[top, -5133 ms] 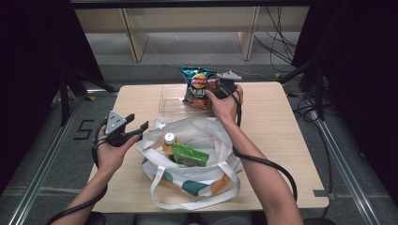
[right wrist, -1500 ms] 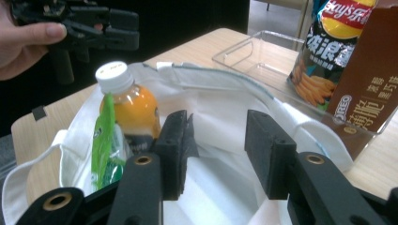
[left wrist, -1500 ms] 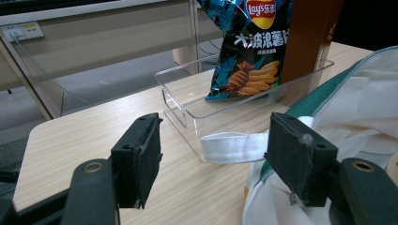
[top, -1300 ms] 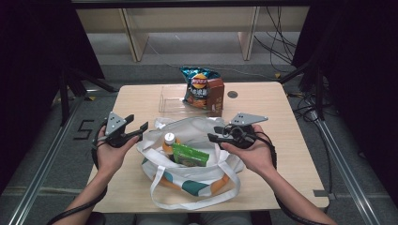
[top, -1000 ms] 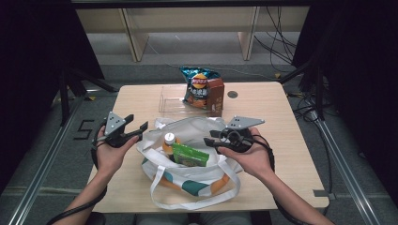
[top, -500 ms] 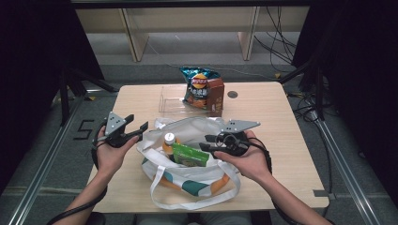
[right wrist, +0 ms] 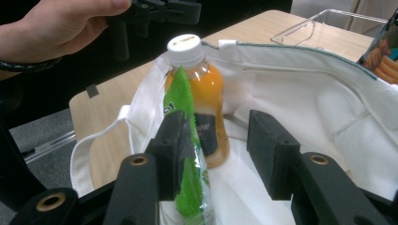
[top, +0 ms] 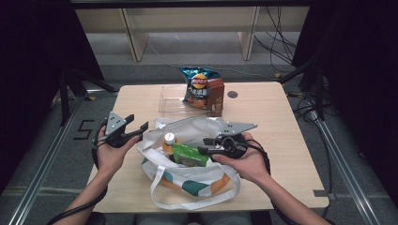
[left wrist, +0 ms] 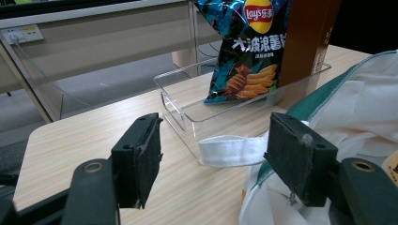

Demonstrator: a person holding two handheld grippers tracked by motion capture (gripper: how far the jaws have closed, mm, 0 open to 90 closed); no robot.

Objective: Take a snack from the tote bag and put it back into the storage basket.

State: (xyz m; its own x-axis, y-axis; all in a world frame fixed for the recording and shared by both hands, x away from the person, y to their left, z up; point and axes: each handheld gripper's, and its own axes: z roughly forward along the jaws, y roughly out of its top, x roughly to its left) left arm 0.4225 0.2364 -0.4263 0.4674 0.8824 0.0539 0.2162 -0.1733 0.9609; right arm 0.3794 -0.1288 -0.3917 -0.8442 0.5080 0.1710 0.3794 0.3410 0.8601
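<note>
Table (top: 281,117) lies bare beyond the tote bag's (top: 197,129) rim.

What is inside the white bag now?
Inside the white bag stand an orange juice bottle with a white cap and a green packet. The right gripper, open, reaches toward them. The bag's bottom is hidden by cloth.

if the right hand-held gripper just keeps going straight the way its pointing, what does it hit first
Most likely the green packet standing in the white bag: it already lies against the inner side of one jaw of the open right hand-held gripper. Just behind it stands the orange juice bottle, though depth is hard to judge.
</note>
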